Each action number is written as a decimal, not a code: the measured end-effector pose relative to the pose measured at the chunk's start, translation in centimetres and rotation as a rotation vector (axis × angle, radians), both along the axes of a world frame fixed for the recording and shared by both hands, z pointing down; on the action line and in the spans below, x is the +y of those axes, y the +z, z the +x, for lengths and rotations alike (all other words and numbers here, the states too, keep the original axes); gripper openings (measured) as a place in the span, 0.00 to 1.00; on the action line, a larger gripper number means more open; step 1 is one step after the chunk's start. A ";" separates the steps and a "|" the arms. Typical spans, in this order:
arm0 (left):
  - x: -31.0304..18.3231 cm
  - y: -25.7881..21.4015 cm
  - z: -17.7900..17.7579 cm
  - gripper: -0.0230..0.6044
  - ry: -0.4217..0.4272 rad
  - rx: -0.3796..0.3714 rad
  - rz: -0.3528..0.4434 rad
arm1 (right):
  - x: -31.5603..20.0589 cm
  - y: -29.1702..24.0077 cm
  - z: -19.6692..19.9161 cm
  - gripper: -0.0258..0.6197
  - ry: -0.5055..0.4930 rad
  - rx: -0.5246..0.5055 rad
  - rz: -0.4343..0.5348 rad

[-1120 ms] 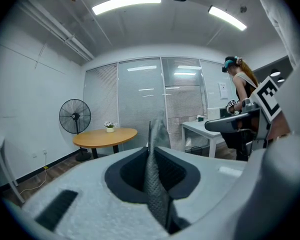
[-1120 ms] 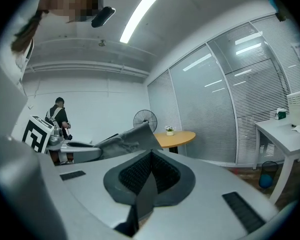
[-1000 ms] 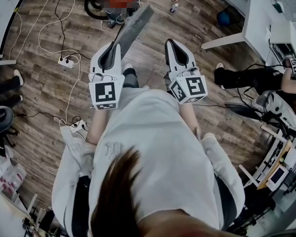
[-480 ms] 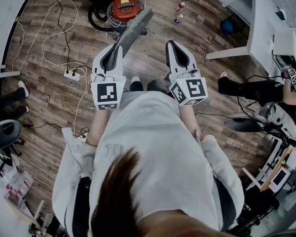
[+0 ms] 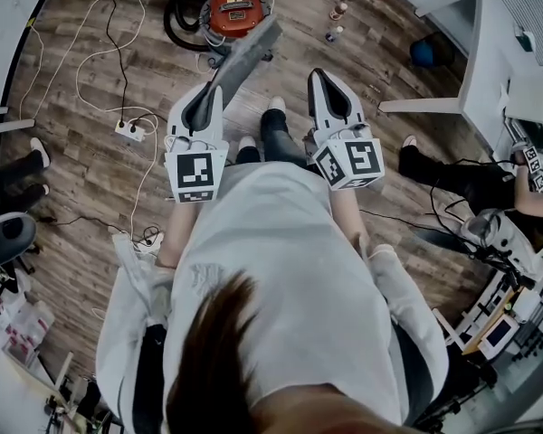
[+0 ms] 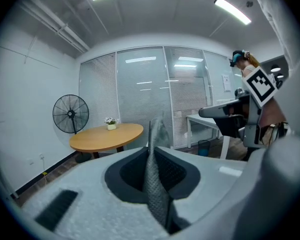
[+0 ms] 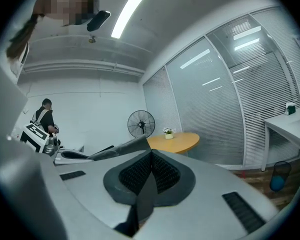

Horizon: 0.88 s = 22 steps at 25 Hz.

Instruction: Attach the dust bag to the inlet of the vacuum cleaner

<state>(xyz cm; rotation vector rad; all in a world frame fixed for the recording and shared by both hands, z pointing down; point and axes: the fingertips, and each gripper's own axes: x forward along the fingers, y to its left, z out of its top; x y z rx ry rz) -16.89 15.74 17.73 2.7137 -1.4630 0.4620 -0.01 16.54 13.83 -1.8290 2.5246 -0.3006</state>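
A red vacuum cleaner (image 5: 235, 12) with a black hose stands on the wooden floor at the top of the head view. My left gripper (image 5: 210, 93) is shut on a flat grey dust bag (image 5: 249, 52), which sticks out ahead and to the right, its far end reaching toward the vacuum. In the left gripper view the bag's grey fabric (image 6: 155, 184) is pinched edge-on between the jaws of the left gripper (image 6: 152, 151). My right gripper (image 5: 322, 76) is beside it, shut with nothing in it. The right gripper view shows the right gripper (image 7: 151, 156) with its pads pressed together and the bag (image 7: 125, 148) off to the left.
A white power strip (image 5: 127, 131) and loose cables lie on the floor at left. Two small bottles (image 5: 337, 12) stand right of the vacuum. A white desk (image 5: 489, 52) and a seated person's legs (image 5: 452, 174) are at right. A round wooden table (image 6: 107, 136) and a fan (image 6: 70, 114) stand ahead.
The person has walked forward: the vacuum cleaner has come lower and nearer in the head view. Both grippers kept their pose, the left still holding the bag.
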 end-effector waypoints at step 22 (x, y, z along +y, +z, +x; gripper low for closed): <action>-15.4 -0.4 7.5 0.10 -0.141 -0.040 0.018 | -17.3 2.2 9.7 0.04 -0.125 -0.016 -0.062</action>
